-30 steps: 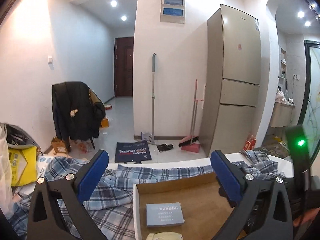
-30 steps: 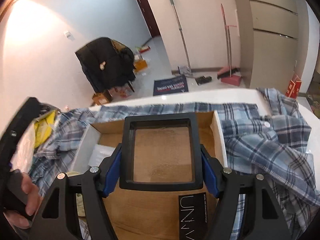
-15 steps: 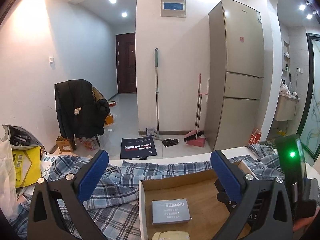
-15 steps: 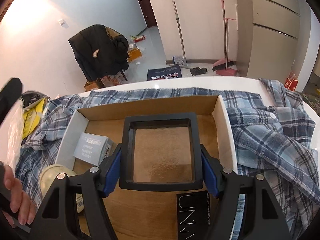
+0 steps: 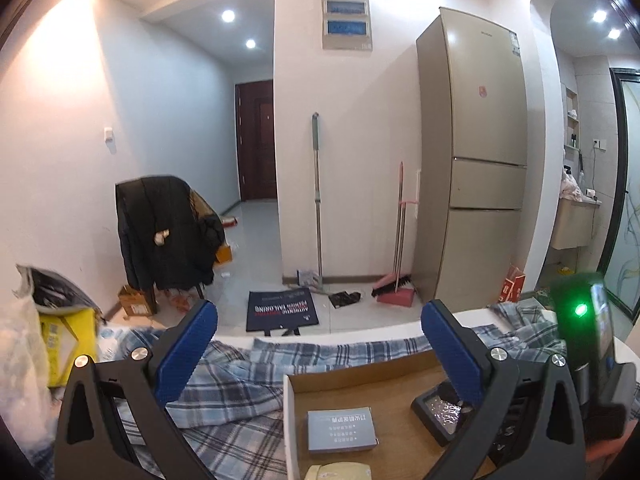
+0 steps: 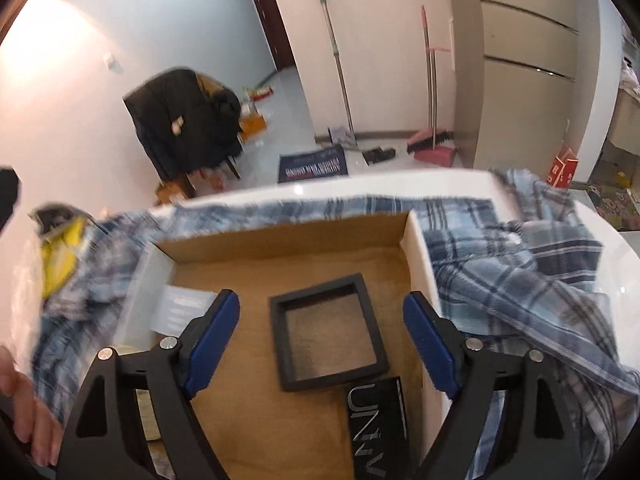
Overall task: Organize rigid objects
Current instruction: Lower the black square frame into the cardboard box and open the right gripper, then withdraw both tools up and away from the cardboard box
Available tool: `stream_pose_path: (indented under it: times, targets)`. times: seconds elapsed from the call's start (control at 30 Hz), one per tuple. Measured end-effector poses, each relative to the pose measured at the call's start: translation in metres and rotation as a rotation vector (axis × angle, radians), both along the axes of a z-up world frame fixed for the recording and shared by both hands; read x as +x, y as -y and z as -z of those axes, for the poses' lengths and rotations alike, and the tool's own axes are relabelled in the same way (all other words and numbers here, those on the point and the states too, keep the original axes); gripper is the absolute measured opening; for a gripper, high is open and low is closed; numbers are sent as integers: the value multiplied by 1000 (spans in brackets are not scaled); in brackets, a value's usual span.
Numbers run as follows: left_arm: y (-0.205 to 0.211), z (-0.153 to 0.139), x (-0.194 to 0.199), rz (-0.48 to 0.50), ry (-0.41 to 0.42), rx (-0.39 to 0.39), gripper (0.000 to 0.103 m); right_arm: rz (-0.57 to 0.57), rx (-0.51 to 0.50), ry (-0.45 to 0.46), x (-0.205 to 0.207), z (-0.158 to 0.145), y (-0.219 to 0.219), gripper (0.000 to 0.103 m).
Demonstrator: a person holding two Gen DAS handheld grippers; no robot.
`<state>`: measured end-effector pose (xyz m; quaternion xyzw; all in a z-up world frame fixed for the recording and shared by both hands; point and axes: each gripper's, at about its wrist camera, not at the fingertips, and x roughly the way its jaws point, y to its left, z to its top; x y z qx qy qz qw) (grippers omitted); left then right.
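A shallow cardboard box (image 6: 414, 248) lies on a plaid shirt. In the right wrist view a black square frame case (image 6: 329, 331) lies flat on the box floor, between and just beyond the tips of my right gripper (image 6: 322, 338), which is open and empty above it. A black box with white lettering (image 6: 376, 412) lies in front of it, and a grey booklet (image 6: 180, 308) at the left. In the left wrist view my left gripper (image 5: 320, 348) is open and empty above the box's (image 5: 290, 408) left wall. The grey booklet (image 5: 340, 430), the black case (image 5: 444, 416) and a pale yellow object (image 5: 340, 472) lie inside.
The blue plaid shirt (image 6: 520, 264) spreads over the white table (image 6: 600, 232) around the box. A yellow bag (image 5: 60, 336) stands at the left. The other gripper's body with a green light (image 5: 580, 332) is at the right. Beyond are a fridge (image 5: 476, 160), brooms and a chair with a black coat (image 5: 164, 232).
My right gripper has opened and let go of the black frame case, which now lies on the box floor. The right gripper has pulled back. The left view has risen slightly.
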<state>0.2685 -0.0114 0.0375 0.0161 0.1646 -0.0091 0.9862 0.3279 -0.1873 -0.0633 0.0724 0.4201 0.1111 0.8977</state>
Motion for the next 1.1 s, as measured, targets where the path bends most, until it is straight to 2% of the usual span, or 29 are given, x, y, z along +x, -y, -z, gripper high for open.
stream_pose_path:
  times: [0.07, 0.13, 0.17, 0.27, 0.37, 0.5, 0.57, 0.63, 0.8, 0.9, 1.03, 1.1]
  targets:
    - [3, -14, -18, 13, 25, 35, 103, 0, -4, 40, -14, -18, 1, 88]
    - [1, -26, -38, -28, 66, 57, 103, 3, -21, 92, -31, -35, 1, 89]
    - [0, -35, -55, -56, 119, 61, 103, 11, -30, 118, -40, -43, 2, 89]
    - [-7, -57, -98, -36, 209, 25, 103, 27, -12, 167, -70, -67, 7, 90]
    - [-11, -72, -131, -6, 239, 1, 103, 24, 17, 222, -104, -88, 13, 95]
    - [-17, -78, -164, -2, 234, -19, 103, 4, -2, 323, -152, -113, 14, 102]
    - [-24, -72, -181, -16, 212, -79, 103, 6, -8, 356, -174, -118, 16, 103]
    - [-26, -69, -193, 7, 176, -103, 103, 8, 7, 367, -192, -122, 20, 103]
    - [-12, -69, -232, 33, 178, -24, 103, 36, 27, 402, -229, -125, 32, 103]
    - [-14, -64, -240, 29, 191, -41, 103, 57, -15, 432, -237, -124, 31, 103]
    - [-22, -42, -230, 73, 127, -122, 103, 53, -26, 424, -234, -117, 29, 103]
    - [-26, -29, -222, 65, 96, -127, 103, 43, -31, 410, -229, -109, 29, 103]
